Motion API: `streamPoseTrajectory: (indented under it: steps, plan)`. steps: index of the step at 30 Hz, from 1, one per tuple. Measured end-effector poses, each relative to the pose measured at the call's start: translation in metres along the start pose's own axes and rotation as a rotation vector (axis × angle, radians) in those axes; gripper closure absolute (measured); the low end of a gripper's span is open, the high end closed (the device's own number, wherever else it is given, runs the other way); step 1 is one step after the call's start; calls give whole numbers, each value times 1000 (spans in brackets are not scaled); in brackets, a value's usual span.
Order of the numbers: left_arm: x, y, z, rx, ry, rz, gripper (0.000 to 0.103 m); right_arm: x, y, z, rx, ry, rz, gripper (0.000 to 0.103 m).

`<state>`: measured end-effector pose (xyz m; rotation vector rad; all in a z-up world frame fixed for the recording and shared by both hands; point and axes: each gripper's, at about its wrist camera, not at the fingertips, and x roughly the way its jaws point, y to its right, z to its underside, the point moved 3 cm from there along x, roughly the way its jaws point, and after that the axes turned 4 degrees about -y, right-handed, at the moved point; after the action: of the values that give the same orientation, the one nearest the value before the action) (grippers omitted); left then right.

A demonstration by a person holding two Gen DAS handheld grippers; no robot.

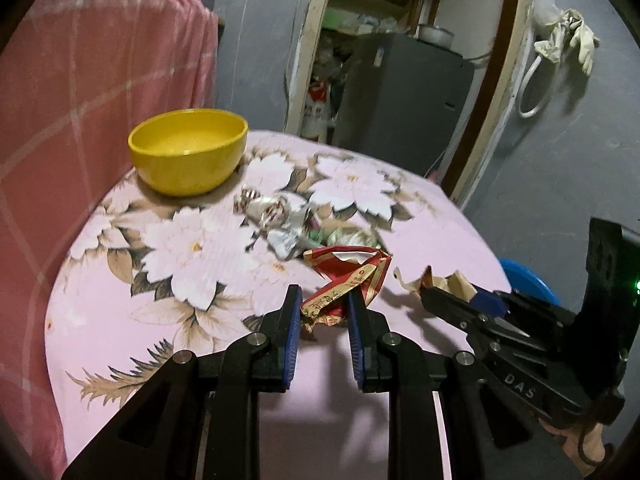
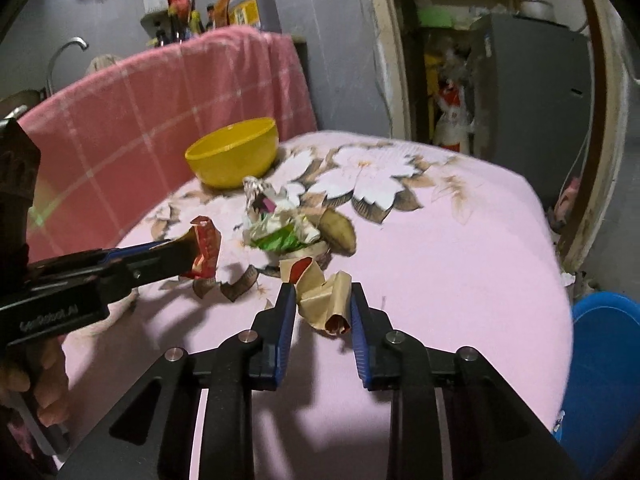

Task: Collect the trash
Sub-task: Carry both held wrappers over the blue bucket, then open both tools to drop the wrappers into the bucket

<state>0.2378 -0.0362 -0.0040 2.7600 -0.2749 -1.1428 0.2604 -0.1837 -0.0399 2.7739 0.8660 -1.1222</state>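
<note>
A crumpled red wrapper (image 1: pixel 348 276) sits between the blue pads of my left gripper (image 1: pixel 324 306), which is shut on it just above the floral tablecloth (image 1: pixel 120 320). From the right wrist view, the left gripper (image 2: pixel 188 254) comes in from the left with the same red wrapper (image 2: pixel 206 246) at its tip. My right gripper (image 2: pixel 322 304) is shut on a curled tan paper wrapper (image 2: pixel 320 296). In the left wrist view the right gripper (image 1: pixel 430 294) holds that tan wrapper (image 1: pixel 440 280) at the right. A pile of silver and green wrappers (image 2: pixel 280 228) lies mid-table.
A yellow bowl (image 1: pixel 188 150) stands at the table's far left, by a pink checked cloth (image 1: pixel 80 80) draped behind it. A blue bucket (image 2: pixel 600 380) sits on the floor past the table's right edge. A doorway with a grey cabinet (image 1: pixel 404 100) lies beyond.
</note>
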Motion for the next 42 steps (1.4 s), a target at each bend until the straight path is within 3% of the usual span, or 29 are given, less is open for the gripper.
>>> streamPoseTrajectory:
  steps: [4, 15, 21, 26, 31, 39, 42]
  plan:
    - [-9, 8, -7, -11, 50, 23, 85, -23, 4, -4, 15, 101, 26, 80]
    - [-37, 70, -49, 77, 265, 162, 85, -133, 34, -10, 82, 536, 214, 79]
    - [-30, 129, -69, 149, 295, 267, 84, -179, 68, -1, 165, 678, 415, 79]
    - [-12, 176, -76, 202, 268, 330, 84, -196, 105, 7, 254, 678, 536, 79]
    - [14, 212, -78, 213, 198, 360, 84, -194, 133, 17, 360, 621, 580, 79]
    - [76, 247, -70, 234, -30, 346, 84, -189, 178, 42, 514, 486, 617, 76]
    - [94, 256, -62, 242, -79, 317, 84, -188, 195, 49, 575, 440, 616, 76]
